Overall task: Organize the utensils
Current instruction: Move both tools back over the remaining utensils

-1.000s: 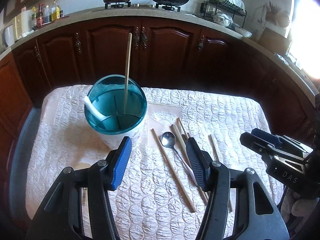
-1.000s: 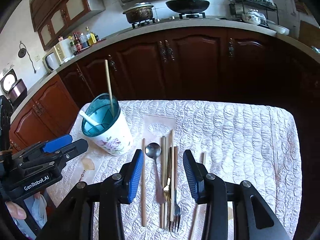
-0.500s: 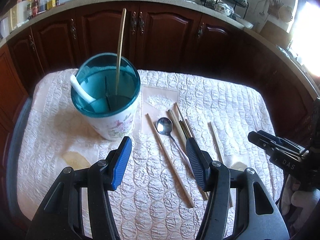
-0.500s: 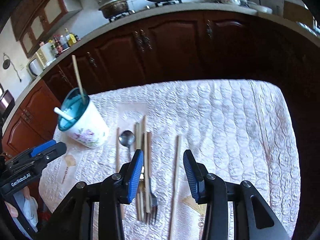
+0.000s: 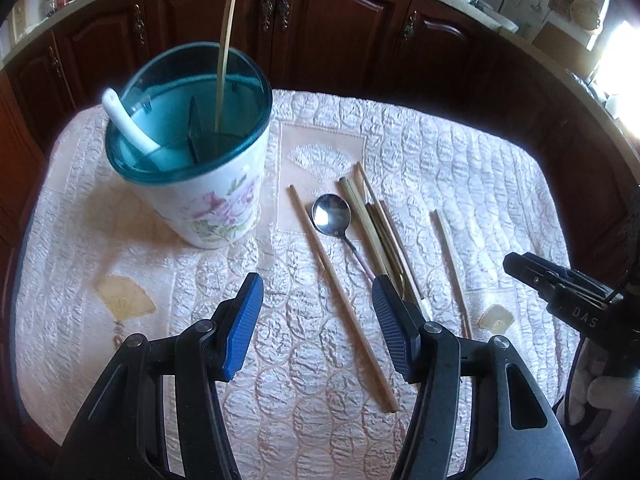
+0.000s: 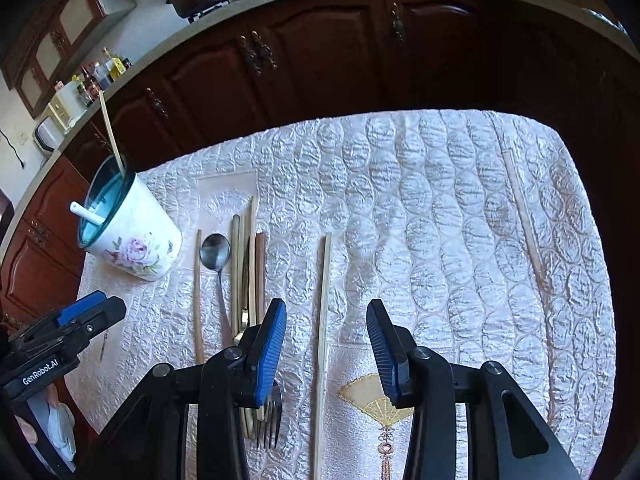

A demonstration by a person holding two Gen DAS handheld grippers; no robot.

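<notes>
Two handheld black grippers with ribbed blue finger pads, both angled steeply downward. The left gripper [image 5: 318,312] has its jaws parted, nothing between the pads. The right gripper [image 6: 326,340] also has its jaws parted, somewhat narrower, gripping nothing. Each gripper's tip shows at the edge of the other's view, with a white-gloved hand [image 5: 600,396] behind it.
</notes>
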